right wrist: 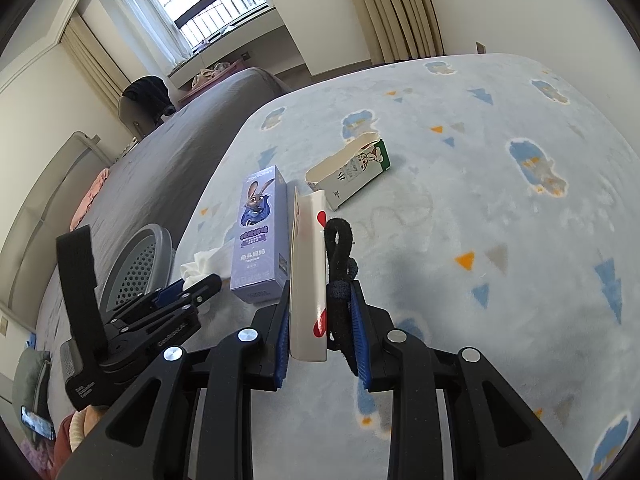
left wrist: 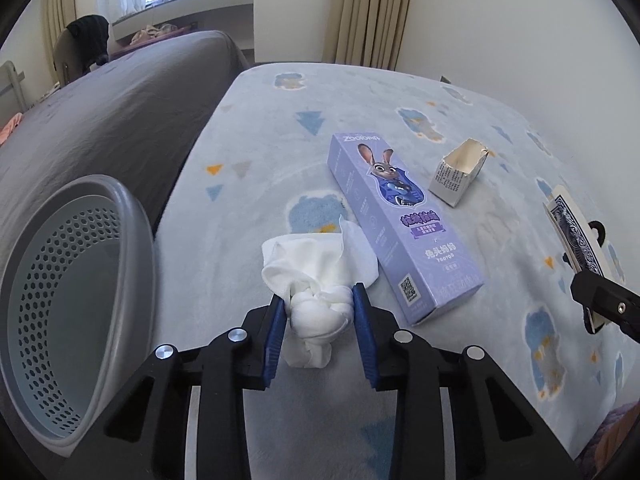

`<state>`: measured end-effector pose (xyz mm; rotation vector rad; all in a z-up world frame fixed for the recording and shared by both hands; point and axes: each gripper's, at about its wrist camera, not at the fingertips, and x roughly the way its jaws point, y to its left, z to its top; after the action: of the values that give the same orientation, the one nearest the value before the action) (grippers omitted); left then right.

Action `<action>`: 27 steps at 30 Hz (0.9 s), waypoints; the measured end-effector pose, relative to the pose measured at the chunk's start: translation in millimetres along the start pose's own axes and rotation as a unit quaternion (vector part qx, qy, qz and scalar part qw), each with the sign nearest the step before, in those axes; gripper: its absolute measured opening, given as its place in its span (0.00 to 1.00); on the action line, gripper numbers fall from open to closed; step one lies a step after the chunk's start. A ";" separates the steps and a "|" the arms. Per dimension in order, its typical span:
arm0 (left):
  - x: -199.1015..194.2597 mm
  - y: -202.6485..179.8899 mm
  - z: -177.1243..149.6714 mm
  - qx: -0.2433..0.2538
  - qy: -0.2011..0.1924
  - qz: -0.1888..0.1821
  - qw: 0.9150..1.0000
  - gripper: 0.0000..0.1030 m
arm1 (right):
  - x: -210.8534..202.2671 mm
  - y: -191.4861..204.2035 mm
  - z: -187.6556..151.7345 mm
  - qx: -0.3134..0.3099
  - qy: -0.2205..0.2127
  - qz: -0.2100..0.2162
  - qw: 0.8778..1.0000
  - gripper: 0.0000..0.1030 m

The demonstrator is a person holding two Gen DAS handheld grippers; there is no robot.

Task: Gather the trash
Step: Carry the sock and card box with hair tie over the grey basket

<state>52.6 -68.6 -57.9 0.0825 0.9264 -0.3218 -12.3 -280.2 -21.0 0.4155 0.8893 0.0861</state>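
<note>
Left hand-held gripper (left wrist: 320, 300) clamps tissue wad (left wrist: 316, 280) | right hand-held gripper (right wrist: 320, 300) clamps card box (right wrist: 308, 276), lengthwise forward

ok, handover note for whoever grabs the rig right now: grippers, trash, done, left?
Left gripper: shut on the crumpled white tissue, which still lies on the blue blanket.
Right gripper: shut on a playing-card box, with a black strap caught beside it.
Grey perforated basket: at the left, nothing visible inside.
Done: two grasps made.
Left: drop both in the basket, then collect the purple toothpaste box and the torn white carton.
</note>
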 end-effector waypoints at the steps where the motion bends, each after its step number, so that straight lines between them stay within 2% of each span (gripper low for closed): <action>1: -3.4 2.1 -1.3 0.001 -0.003 0.003 1.000 0.31 | 0.5 0.8 -0.1 -0.002 0.000 0.000 1.000 0.25; 11: -46.4 32.1 -10.4 -0.012 -0.043 0.037 0.998 0.31 | 8.9 20.2 -6.6 -0.031 0.004 -0.001 1.000 0.25; 16: -63.5 48.4 -18.0 -0.028 -0.049 0.043 0.997 0.31 | 12.0 37.0 -8.8 -0.046 0.008 0.004 0.999 0.25; 27: -111.4 98.4 -20.5 -0.054 -0.076 0.074 0.993 0.31 | 16.6 100.5 2.9 -0.085 0.009 0.045 0.995 0.25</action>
<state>5.0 55.4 11.9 0.0267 0.7795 -0.1370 10.2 -184.9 7.2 0.2964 0.8730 0.2472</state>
